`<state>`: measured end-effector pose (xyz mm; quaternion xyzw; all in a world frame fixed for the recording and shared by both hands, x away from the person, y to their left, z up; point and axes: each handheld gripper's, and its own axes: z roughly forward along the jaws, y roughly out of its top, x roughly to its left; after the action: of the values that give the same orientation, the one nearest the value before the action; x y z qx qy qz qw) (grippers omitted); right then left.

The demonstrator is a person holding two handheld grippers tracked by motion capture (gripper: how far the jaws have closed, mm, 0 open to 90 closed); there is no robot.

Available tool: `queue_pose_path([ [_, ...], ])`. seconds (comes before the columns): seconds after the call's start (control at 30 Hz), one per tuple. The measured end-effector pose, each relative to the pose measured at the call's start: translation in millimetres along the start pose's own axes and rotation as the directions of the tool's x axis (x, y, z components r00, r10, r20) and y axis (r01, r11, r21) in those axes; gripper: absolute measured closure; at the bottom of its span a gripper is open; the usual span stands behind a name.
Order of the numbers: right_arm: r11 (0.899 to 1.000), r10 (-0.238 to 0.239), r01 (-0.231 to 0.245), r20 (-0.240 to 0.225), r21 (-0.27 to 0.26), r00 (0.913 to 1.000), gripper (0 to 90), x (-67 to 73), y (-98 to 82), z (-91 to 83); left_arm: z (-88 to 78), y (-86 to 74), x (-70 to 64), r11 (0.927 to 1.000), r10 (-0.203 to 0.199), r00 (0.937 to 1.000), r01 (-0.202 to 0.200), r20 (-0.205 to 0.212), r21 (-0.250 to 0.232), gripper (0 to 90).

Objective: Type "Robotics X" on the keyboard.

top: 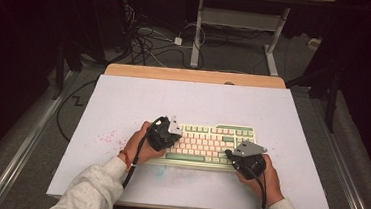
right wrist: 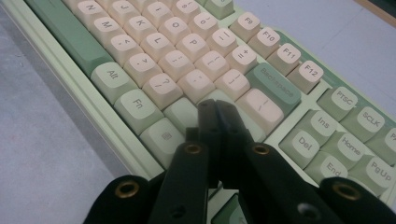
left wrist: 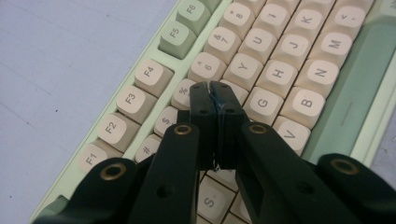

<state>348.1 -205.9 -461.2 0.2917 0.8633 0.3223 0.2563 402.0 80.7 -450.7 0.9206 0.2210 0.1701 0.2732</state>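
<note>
The left gripper [left wrist: 213,88] has its two black jaws pressed flat together with nothing between them; its tips sit over the keyboard [left wrist: 261,70], at the keys just beside the 6 and G, whether touching them or just above I cannot tell. The right gripper [right wrist: 218,107] is likewise closed tight and empty, its tips low over the keyboard's pale green keys just below Backspace, near Fn and the key beside it. In the high view the left gripper [top: 162,133] is at the keyboard's [top: 205,142] left end and the right gripper [top: 245,160] at its lower right corner, each held in a hand with a light sleeve behind it. The keyboard, cream keys in a pale green case, lies on a white board [top: 123,99], nearer the board's front edge than its far one; faint red specks [top: 106,139] mark the board just left of the keyboard
</note>
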Motion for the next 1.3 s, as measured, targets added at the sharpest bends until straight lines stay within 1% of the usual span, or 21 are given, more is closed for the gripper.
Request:
queue_pose_path([
  [0.03,1.0,0.001,-0.001,0.001,0.0,1.0,90.0,0.1,0.0,0.0,0.2,-0.3,0.5,0.9999,-0.002,1.0,0.002,0.004,-0.01,87.1],
  [0.07,1.0,0.001,-0.001,0.002,-0.001,1.0,90.0,0.4,0.0,0.0,0.3,-0.2,0.0,0.9999,-0.004,1.0,0.004,-0.004,-0.015,87.0],
  [0.13,1.0,-0.005,0.005,0.009,-0.002,0.9999,90.0,1.4,0.1,0.0,-2.3,0.6,-2.7,0.9996,0.017,0.9996,-0.017,-0.021,-0.021,85.7],
  [0.2,1.0,-0.004,0.004,0.008,-0.002,1.0,90.0,1.0,0.6,-0.4,-8.7,1.8,-4.2,0.9986,0.029,0.9989,-0.03,-0.037,-0.042,85.8],
  [0.27,1.0,0.0,0.0,0.005,-0.003,1.0,90.0,0.1,0.9,-1.8,-15.5,1.5,-3.6,0.9971,0.025,0.9991,-0.028,-0.035,-0.07,85.7],
  [0.33,1.0,0.0,0.0,0.006,-0.017,1.0,90.0,-0.3,1.6,-4.9,-21.5,0.1,-3.2,0.9955,0.026,0.9988,-0.029,-0.042,-0.091,84.7],
  [0.43,0.999,0.006,-0.005,0.006,-0.037,1.0,90.0,-1.2,3.8,-11.7,-30.8,-4.3,-2.4,0.9915,0.022,0.9988,-0.027,-0.045,-0.127,80.9],
  [0.5,0.999,0.002,-0.001,0.009,-0.044,1.0,90.0,-0.8,4.5,-15.1,-37.5,-8.1,-2.2,0.988,0.022,0.9982,-0.03,-0.057,-0.151,76.1],
  [0.53,0.999,0.002,-0.002,0.007,-0.046,1.0,90.0,-0.7,4.7,-16.3,-40.8,-10.6,-2.4,0.985,0.02,0.9981,-0.03,-0.059,-0.17,71.4],
  [0.6,0.999,0.001,0.0,0.007,-0.049,1.0,90.0,-0.6,5.0,-18.0,-47.0,-15.8,-3.4,0.9814,0.03,0.9966,-0.044,-0.076,-0.187,68.5],
  [0.63,0.999,0.003,-0.003,0.004,-0.05,1.0,90.0,-0.5,5.2,-18.7,-49.8,-18.4,-3.9,0.9802,0.033,0.9956,-0.05,-0.087,-0.192,65.5],
  [0.7,0.999,0.004,-0.004,0.003,-0.054,1.0,90.0,-0.4,5.6,-20.3,-54.7,-24.6,-5.2,0.9765,0.031,0.9934,-0.054,-0.111,-0.209,56.7],
  [0.8,0.998,0.003,-0.003,0.0,-0.058,1.0,90.0,-0.6,6.5,-21.9,-59.7,-34.8,-5.4,0.972,0.004,0.9907,-0.035,-0.136,-0.232,43.1],
  [0.87,0.998,0.005,-0.005,-0.004,-0.06,1.0,90.0,-0.4,7.3,-22.6,-62.2,-42.4,-5.9,0.969,-0.01,0.9898,-0.025,-0.142,-0.246,34.7],
  [0.93,0.998,0.005,-0.006,-0.008,-0.061,1.0,90.0,0.1,8.2,-23.2,-64.4,-50.6,-6.6,0.9662,-0.016,0.9884,-0.024,-0.151,-0.257,28.8],
  [1.0,0.998,-0.001,0.0,-0.009,-0.064,1.0,90.0,0.4,9.0,-23.1,-66.0,-59.1,-7.0,0.9653,-0.029,0.9869,-0.014,-0.159,-0.261,24.3],
  [1.03,0.998,0.002,-0.003,-0.011,-0.064,0.9999,90.0,0.5,9.6,-22.9,-66.6,-63.7,-7.3,0.9648,-0.035,0.9859,-0.009,-0.163,-0.263,23.5],
  [1.1,0.998,0.0,-0.001,-0.014,-0.066,0.9999,90.0,1.0,10.9,-22.6,-67.2,-72.7,-7.6,0.9664,-0.037,0.9849,-0.008,-0.169,-0.257,21.6],
  [1.17,0.998,-0.002,0.0,-0.018,-0.066,0.9998,90.0,1.6,12.8,-21.8,-67.1,-81.8,-8.0,0.9684,-0.046,0.9821,-0.001,-0.183,-0.25,21.2],
  [1.23,0.998,-0.003,0.002,-0.021,-0.068,0.9998,90.0,2.2,14.6,-20.6,-67.4,-90.2,-7.7,0.9679,-0.069,0.9833,0.025,-0.169,-0.25,20.9],
  [1.3,0.998,-0.004,0.002,-0.025,-0.067,0.9997,90.0,2.7,16.6,-19.2,-67.0,-97.7,-9.2,0.9695,-0.079,0.981,0.034,-0.177,-0.243,20.8],
])
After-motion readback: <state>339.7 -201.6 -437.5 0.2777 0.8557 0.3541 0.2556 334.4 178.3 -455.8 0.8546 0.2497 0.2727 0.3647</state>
